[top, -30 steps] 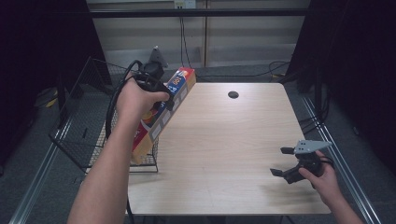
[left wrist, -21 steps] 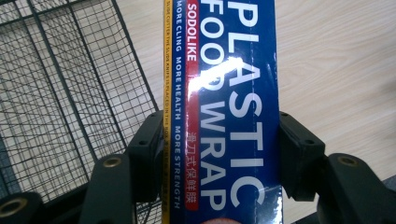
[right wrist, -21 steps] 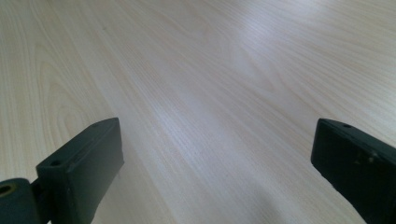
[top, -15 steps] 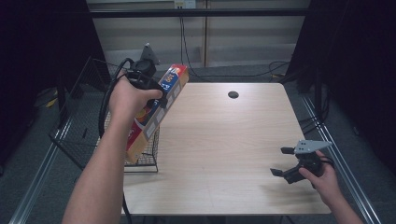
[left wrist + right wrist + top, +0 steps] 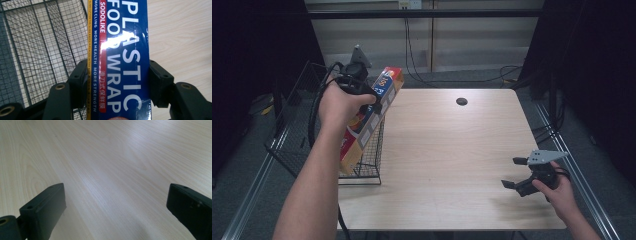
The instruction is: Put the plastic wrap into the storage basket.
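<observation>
A long blue, red and yellow box of plastic food wrap (image 5: 387, 84) hangs tilted at the table's left edge, its lower end down by the near right corner of a black wire basket (image 5: 294, 127). My left gripper (image 5: 371, 102) is shut across the box's middle. In the left gripper view both pads press the sides of the box (image 5: 120, 60), with the basket's mesh (image 5: 37, 50) behind. My right gripper (image 5: 513, 172) rests open near the table's front right, with nothing between its fingers. The right gripper view shows the same gripper (image 5: 115, 205) over bare wood (image 5: 112, 157).
The light wooden table (image 5: 452, 145) has a dark round hole (image 5: 461, 101) near its far edge. The wire basket stands off the table's left side. Cables (image 5: 422, 55) run along the floor behind the table. Dark curtains close both sides.
My left hand has carried the box to the left, from over the table's left edge to over the basket. The right gripper has stayed in place.
</observation>
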Available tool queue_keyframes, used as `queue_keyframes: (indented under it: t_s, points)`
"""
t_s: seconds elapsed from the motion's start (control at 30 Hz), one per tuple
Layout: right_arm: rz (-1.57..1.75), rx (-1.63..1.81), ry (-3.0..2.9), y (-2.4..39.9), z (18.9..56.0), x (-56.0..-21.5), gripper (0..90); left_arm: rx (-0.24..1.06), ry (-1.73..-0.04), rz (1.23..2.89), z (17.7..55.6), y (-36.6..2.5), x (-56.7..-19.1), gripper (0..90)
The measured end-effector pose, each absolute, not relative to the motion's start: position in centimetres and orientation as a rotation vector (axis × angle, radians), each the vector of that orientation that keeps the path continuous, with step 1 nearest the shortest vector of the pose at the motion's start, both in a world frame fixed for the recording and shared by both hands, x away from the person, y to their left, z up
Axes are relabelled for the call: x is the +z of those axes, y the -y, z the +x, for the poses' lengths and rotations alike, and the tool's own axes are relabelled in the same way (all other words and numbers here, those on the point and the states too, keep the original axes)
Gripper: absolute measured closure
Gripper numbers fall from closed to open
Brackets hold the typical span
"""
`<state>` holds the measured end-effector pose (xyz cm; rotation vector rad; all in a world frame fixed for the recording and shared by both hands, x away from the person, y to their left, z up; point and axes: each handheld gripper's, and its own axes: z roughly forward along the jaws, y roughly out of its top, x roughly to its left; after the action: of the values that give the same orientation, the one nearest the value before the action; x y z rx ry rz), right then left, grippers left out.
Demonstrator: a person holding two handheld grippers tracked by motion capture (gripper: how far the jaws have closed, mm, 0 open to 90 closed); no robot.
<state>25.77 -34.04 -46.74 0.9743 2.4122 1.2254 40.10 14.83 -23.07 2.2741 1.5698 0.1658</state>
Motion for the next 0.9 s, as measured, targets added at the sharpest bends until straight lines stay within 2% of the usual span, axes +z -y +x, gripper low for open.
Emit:
queue_keyframes:
  t_s: [0.9]
  points:
    - [0.963,1.229,-2.402,34.1,25.7,-46.6,2.2,0.205,-1.685,2.223,40.1,-17.7,-23.1,43.1]
